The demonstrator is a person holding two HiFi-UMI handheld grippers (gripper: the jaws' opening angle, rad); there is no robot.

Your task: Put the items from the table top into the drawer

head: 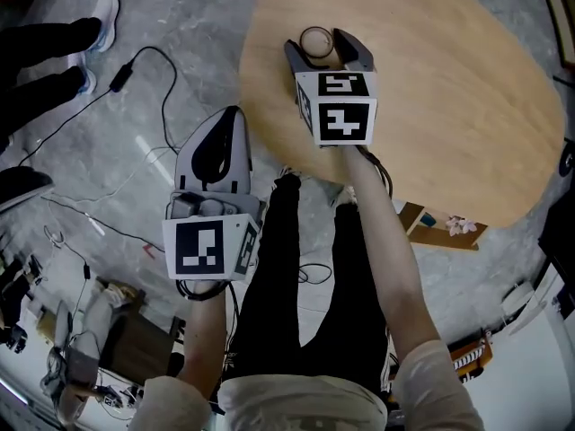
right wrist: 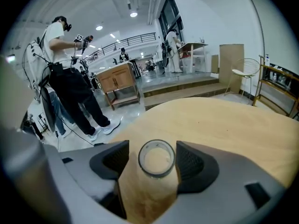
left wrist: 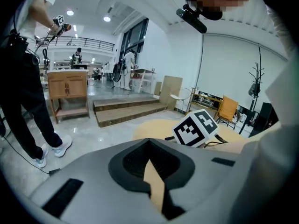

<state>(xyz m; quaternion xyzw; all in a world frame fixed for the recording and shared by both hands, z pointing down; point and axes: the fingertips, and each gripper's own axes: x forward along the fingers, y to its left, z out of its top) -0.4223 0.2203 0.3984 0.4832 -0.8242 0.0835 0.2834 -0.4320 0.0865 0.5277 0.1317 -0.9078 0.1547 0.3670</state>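
While the right gripper [right wrist: 153,158] hangs low over the round pale wooden table [right wrist: 224,125], its jaws stand spread wide with a small round clear glass cup [right wrist: 156,158] standing upright on the wood between them. The cup sits near the pad tips, just beside the pad on the gripper's right and a little apart from the left one; neither pad looks pressed on it yet.

From above, the same cup [head: 315,39] shows framed by the open jaws of the right gripper [head: 325,43], close to the near edge of the table [head: 449,106].

The left gripper [head: 226,119] is held back and to the left of it, off the table and over the grey floor, its jaws pressed together on nothing.

The cup is probably light, rigid and brittle, with smooth walls that could slide in the pads. It would be best taken across its full width, low to mid wall rather than at the rim, and squeezed gently and squarely so that it neither tips nor squirts forward.
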